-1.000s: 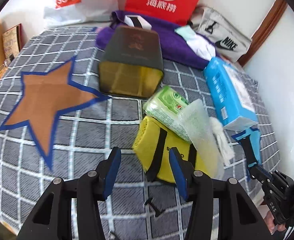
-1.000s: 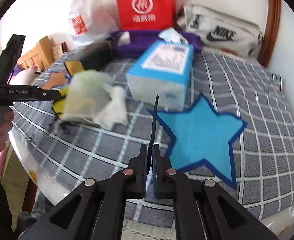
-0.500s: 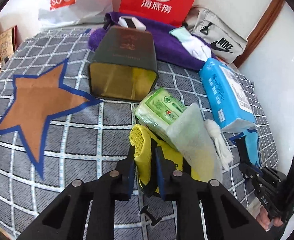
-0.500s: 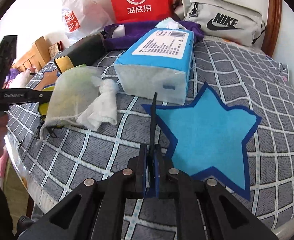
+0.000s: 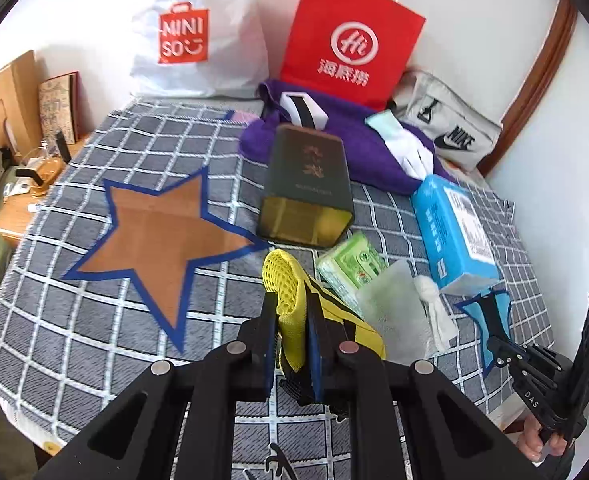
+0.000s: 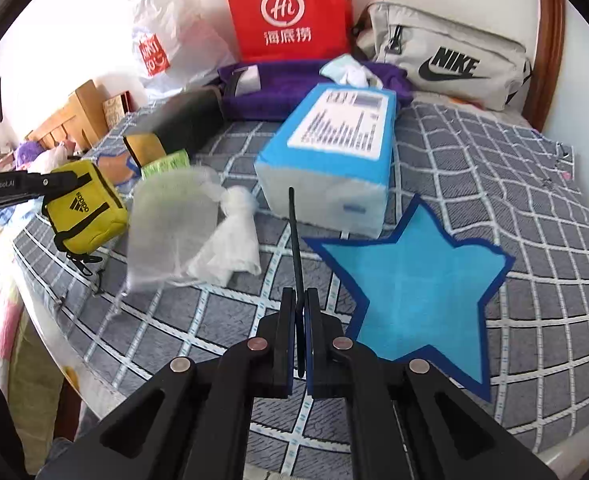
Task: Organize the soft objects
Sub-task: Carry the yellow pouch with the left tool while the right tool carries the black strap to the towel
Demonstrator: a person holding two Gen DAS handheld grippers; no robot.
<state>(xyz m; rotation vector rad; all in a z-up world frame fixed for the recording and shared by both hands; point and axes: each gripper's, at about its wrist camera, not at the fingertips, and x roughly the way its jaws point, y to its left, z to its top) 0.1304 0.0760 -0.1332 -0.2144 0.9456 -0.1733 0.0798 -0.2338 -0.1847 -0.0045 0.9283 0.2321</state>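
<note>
The left gripper (image 5: 292, 344) is clamped on the yellow pouch (image 5: 294, 304); the brown star (image 5: 158, 236) lies ahead-left. The right gripper (image 6: 301, 322), shut, pinches a thin black strip (image 6: 294, 240).

both grippers' fingers (image 5: 290, 320) (image 6: 301, 312) are closed, angled downward.

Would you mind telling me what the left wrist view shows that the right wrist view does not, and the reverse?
Only the left wrist view shows the whole brown star and the left gripper shut on the yellow pouch. Only the right wrist view shows the whole blue star, the logo on the pouch, and the right gripper shut on a thin black strip. Both show the red bag, the blue tissue pack and the grey bag.
</note>
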